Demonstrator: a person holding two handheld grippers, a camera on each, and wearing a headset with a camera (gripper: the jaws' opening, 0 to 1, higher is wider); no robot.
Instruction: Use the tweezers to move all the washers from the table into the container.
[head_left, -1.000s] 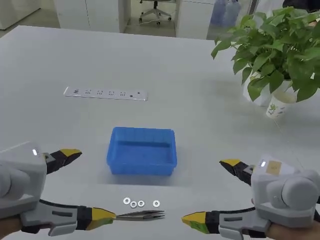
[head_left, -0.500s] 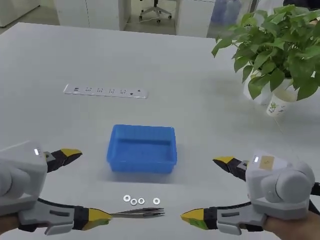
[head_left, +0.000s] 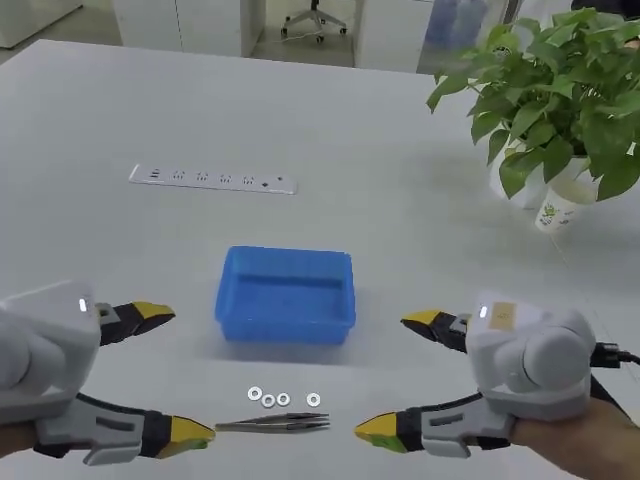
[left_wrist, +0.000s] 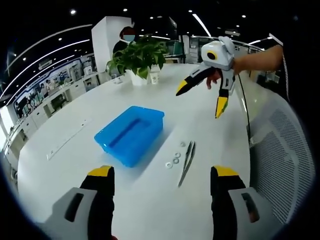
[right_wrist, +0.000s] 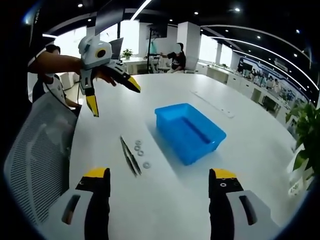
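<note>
The broad white table (head_left: 400, 230) carries everything; the blue rectangular plastic container (head_left: 285, 332) stands on it, open-topped, with nothing seen inside. The left gripper (head_left: 190, 375) hovers to the container's near left, its yellow-tipped jaws spread wide with nothing between them; the right gripper (head_left: 382, 375) hovers to the container's near right, likewise spread and empty. The slim metal tweezers (head_left: 275, 424) lie flat on the near side of the container, parallel to its front wall; which end bears the tips I cannot tell. The four small flat metal washers (head_left: 283, 400) lie in a short row between the container and the tweezers, just beside the tweezers. The tweezers are probably light, springy and smooth, so they may skid; a hold across the middle of both arms looks best. The washers look thin and slippery, best pinched at an edge.
</note>
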